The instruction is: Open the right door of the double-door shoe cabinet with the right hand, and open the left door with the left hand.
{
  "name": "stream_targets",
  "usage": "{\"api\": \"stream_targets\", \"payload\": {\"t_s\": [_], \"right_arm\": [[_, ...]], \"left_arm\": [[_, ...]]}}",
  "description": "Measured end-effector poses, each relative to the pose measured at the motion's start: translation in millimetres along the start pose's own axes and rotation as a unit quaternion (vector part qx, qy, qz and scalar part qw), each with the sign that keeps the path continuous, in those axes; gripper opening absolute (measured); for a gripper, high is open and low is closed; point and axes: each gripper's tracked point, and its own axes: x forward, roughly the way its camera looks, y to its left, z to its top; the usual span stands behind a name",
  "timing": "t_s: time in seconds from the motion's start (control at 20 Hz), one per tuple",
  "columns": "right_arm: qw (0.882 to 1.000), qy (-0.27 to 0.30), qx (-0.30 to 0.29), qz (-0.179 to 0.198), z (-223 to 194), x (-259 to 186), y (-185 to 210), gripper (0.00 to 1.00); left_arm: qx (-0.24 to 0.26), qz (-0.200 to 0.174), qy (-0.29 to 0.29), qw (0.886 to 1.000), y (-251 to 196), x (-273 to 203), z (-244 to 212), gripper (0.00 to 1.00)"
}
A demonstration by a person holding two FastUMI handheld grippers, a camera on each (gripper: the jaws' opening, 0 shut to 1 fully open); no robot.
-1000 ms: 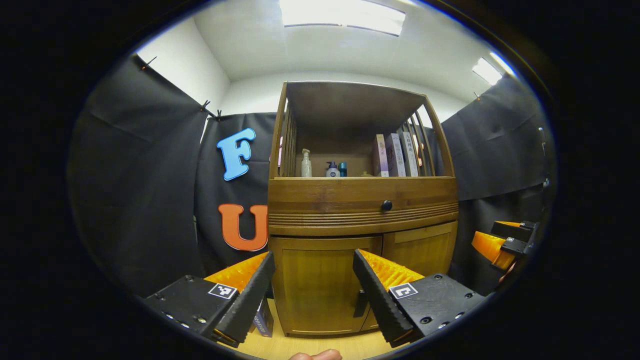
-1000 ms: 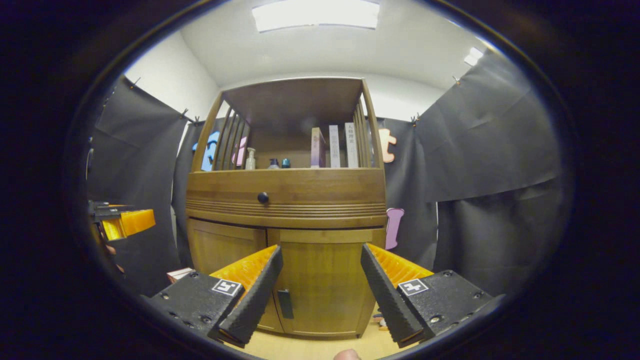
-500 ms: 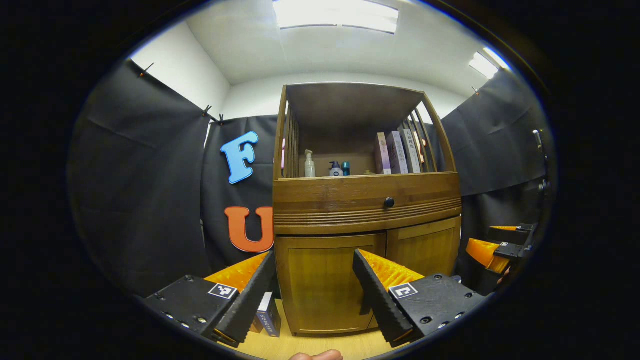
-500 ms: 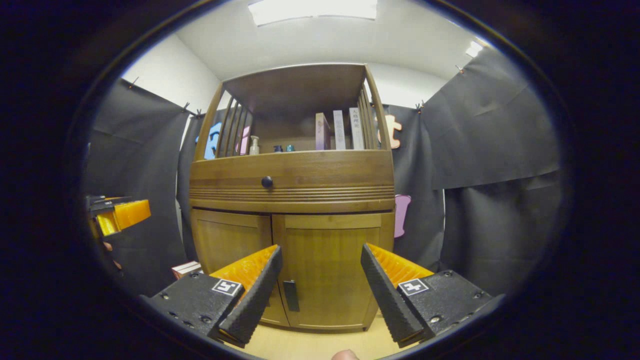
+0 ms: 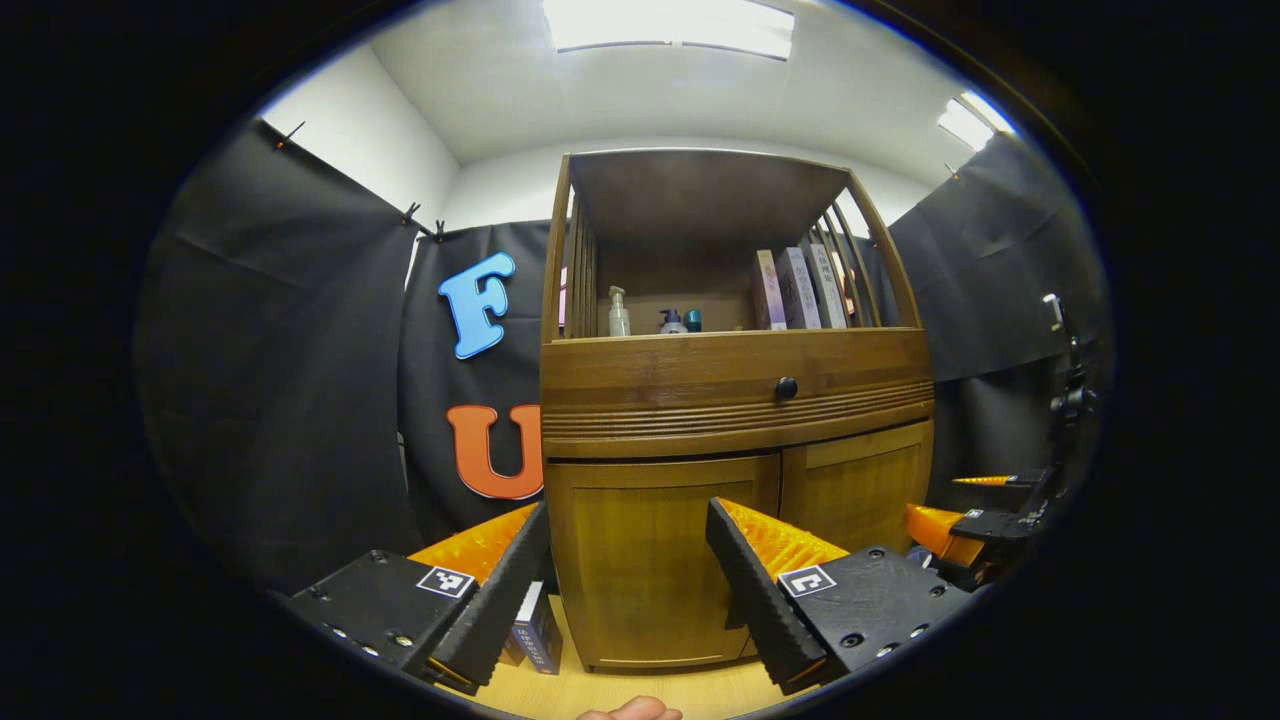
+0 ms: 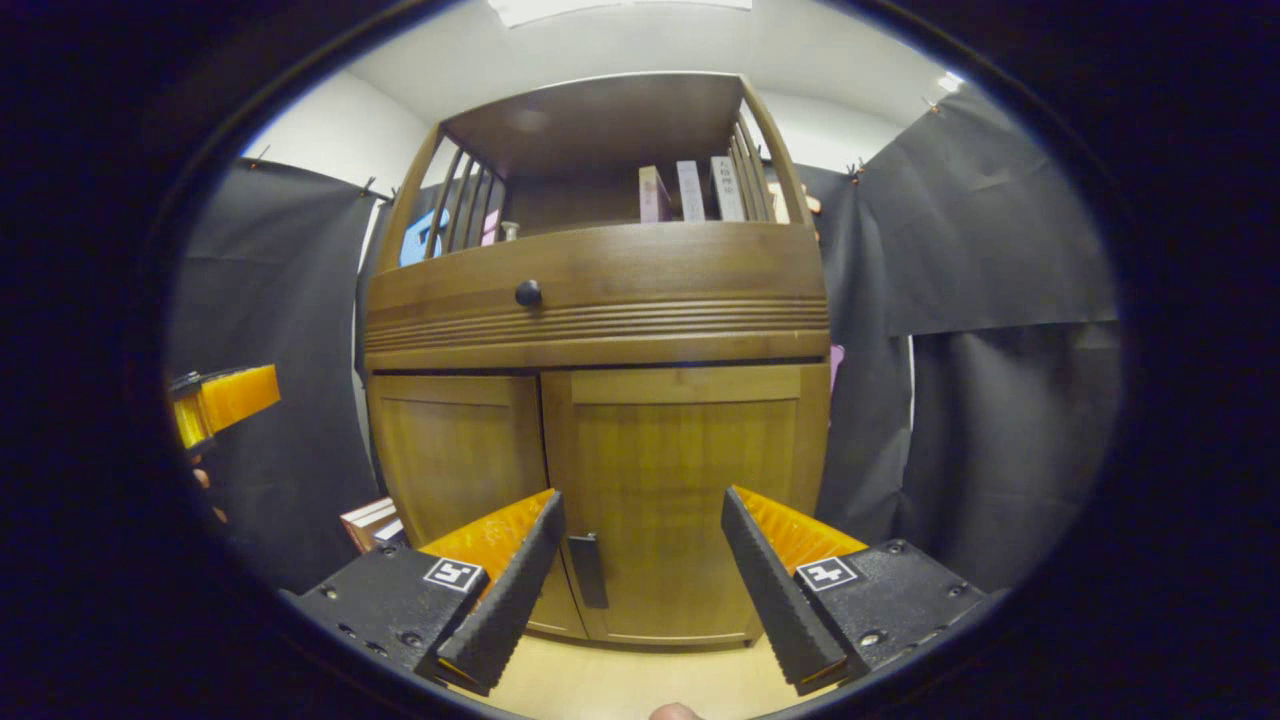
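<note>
right claw (image 6: 640, 590) gaping empty, closing in on the brown wooden shoe cabinet's right door (image 6: 690, 490) | dark handle (image 6: 588, 570) nearing at 11 o'clock | left claw (image 5: 625, 590) open, lagging before closed left door (image 5: 660, 560)

This is a staged recording booth dressed up as a bit of a home, not a lived-in room. Black cloth (image 5: 290, 330) hangs on all sides, clipped up along its top edge, with plain white wall (image 5: 360, 130) showing above it and flat ceiling light panels (image 5: 670, 22) glaring overhead. In the middle stands a wooden shoe cabinet (image 6: 600, 420) on a pale wood floor (image 6: 610, 680). Its open top shelf carries household props: pump bottles (image 5: 619, 312) towards the left edge, a few upright books (image 5: 795, 290) at the right edge. More books (image 5: 535, 630) sit on the floor by the cabinet's left corner.
</note>
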Motion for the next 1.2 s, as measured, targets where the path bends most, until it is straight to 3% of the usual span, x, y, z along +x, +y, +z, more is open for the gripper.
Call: {"api": "stream_targets", "payload": {"t_s": [0.35,0.55,0.65,1.1,1.15,1.2], "right_arm": [[0.994,0.091,0.031,0.047,-64,52,34,0.96],[0.988,0.135,0.042,0.057,-91,74,44,0.79],[0.986,0.148,0.042,0.059,-106,86,49,0.78],[0.986,0.160,0.042,0.010,-139,134,43,0.60],[0.986,0.158,0.044,0.008,-140,138,44,0.48],[0.987,0.155,0.046,0.009,-141,140,45,0.47]], "left_arm": [[0.001,0.031,0.007,0.999,20,3,-9,0.95],[0.006,0.049,0.011,0.999,32,1,-15,0.95],[0.009,0.055,0.011,0.998,38,0,-16,0.95],[0.017,0.069,0.019,0.997,53,-5,-26,0.95],[0.018,0.069,0.020,0.997,54,-5,-27,0.94],[0.018,0.069,0.020,0.997,54,-4,-29,0.94]]}}
